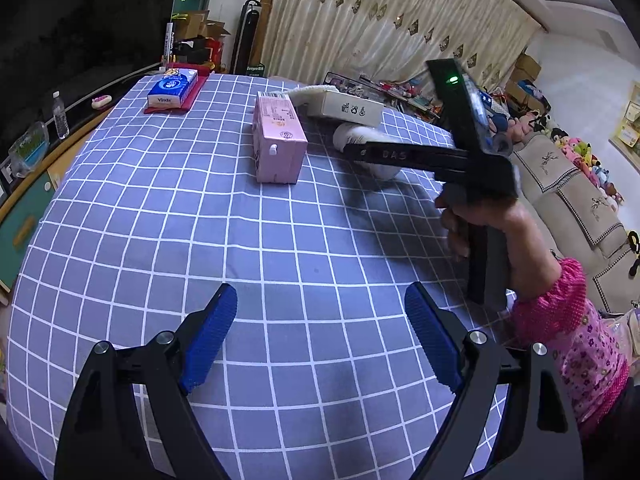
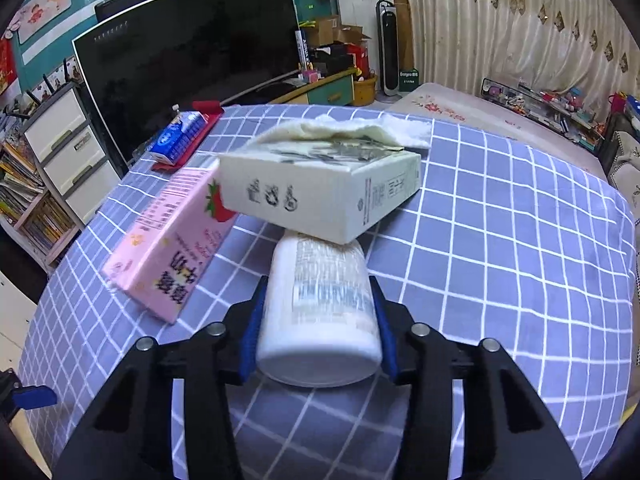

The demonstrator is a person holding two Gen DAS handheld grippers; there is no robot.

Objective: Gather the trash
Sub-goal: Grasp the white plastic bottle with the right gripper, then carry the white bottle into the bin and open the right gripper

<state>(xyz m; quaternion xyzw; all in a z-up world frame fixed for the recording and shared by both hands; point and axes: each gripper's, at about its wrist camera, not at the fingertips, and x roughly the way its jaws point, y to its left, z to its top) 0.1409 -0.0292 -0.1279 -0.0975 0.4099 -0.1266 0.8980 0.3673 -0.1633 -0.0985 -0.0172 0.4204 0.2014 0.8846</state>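
I see the table [image 1: 280, 240] under a blue cloth with a white grid; it fills both views. Behind it stands a dark TV [image 2: 192, 52], with drawers [image 2: 68, 140] to its left in the right wrist view. On the cloth, the cream box [image 2: 320, 196] lies tilted, one end propped on the white bottle [image 2: 320, 312], with a crumpled white tissue [image 2: 360, 128] draped over its top. Just left of it the pink carton [image 2: 168, 248] lies on its side, its strawberry end close to the box; I cannot tell if they touch. At the far left corner a blue tissue pack [image 1: 173, 87] sits on a red mat [image 1: 176, 98]. My right gripper [image 2: 320, 320] is clamped on the bottle, which lies on its side with its base toward the camera; a blue pad presses each flank. From the left wrist view I see the same gripper [image 1: 360, 152] reaching in from the right at the bottle [image 1: 352, 136], held by a hand [image 1: 492, 228] in a pink sleeve [image 1: 568, 320]. My left gripper [image 1: 320, 320] hovers low over bare cloth near the front edge, fingers [image 1: 208, 336] spread wide with nothing between them, well apart from the carton [image 1: 278, 140] and box [image 1: 344, 108].
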